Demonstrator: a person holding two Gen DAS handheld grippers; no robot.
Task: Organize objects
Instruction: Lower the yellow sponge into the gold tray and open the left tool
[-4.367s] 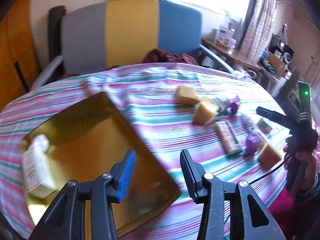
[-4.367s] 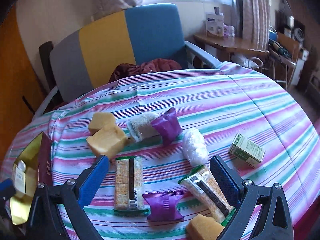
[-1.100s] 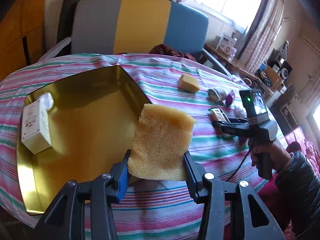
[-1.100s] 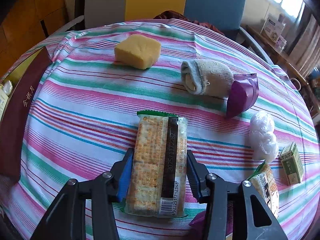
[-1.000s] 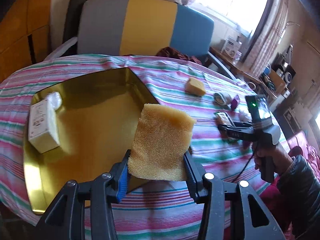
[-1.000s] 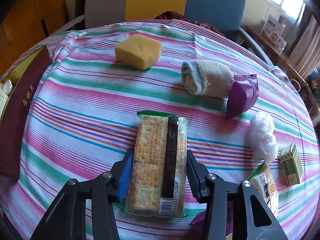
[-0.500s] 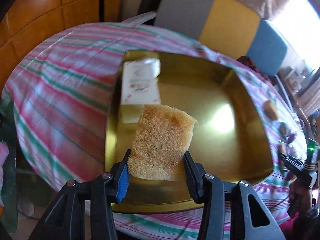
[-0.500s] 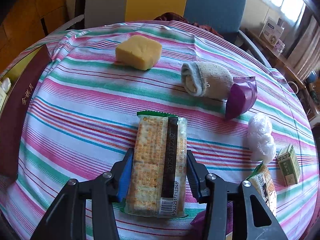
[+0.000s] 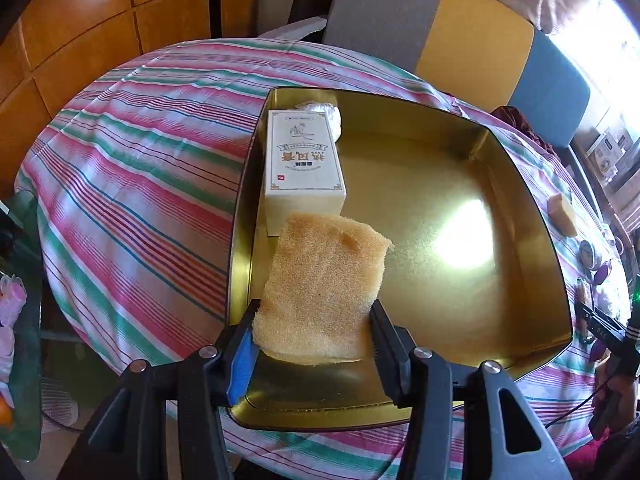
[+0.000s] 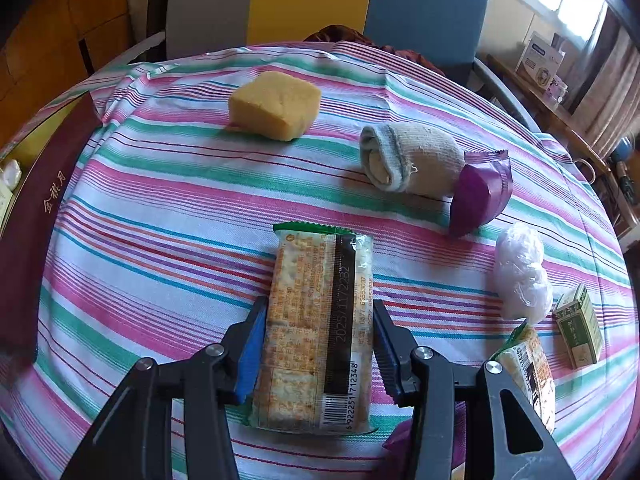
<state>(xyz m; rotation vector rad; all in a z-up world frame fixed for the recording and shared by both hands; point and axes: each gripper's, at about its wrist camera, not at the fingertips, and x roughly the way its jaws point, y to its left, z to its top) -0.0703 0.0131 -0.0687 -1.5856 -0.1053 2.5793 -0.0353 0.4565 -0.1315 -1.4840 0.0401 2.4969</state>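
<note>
My left gripper (image 9: 314, 338) is shut on a yellow sponge (image 9: 324, 284) and holds it over the near left corner of the gold tin tray (image 9: 520, 208). A white box (image 9: 302, 164) lies along the tray's left wall with a small white wrapped lump (image 9: 326, 114) behind it. My right gripper (image 10: 318, 346) is shut on a cracker packet (image 10: 320, 320) that lies on the striped tablecloth. A second yellow sponge (image 10: 276, 104), a rolled sock (image 10: 408, 158) and a purple packet (image 10: 480, 194) lie beyond it.
A white plastic ball (image 10: 520, 272), a green carton (image 10: 580, 326) and another cracker packet (image 10: 528, 372) lie at the right. The tray's maroon outer wall (image 10: 32, 232) stands at the left edge. A striped chair (image 10: 320, 0) is behind the table.
My left gripper has carried the sponge from beside the tray's right edge to above its near left corner, close to the white box. The right gripper stays shut on the cracker packet.
</note>
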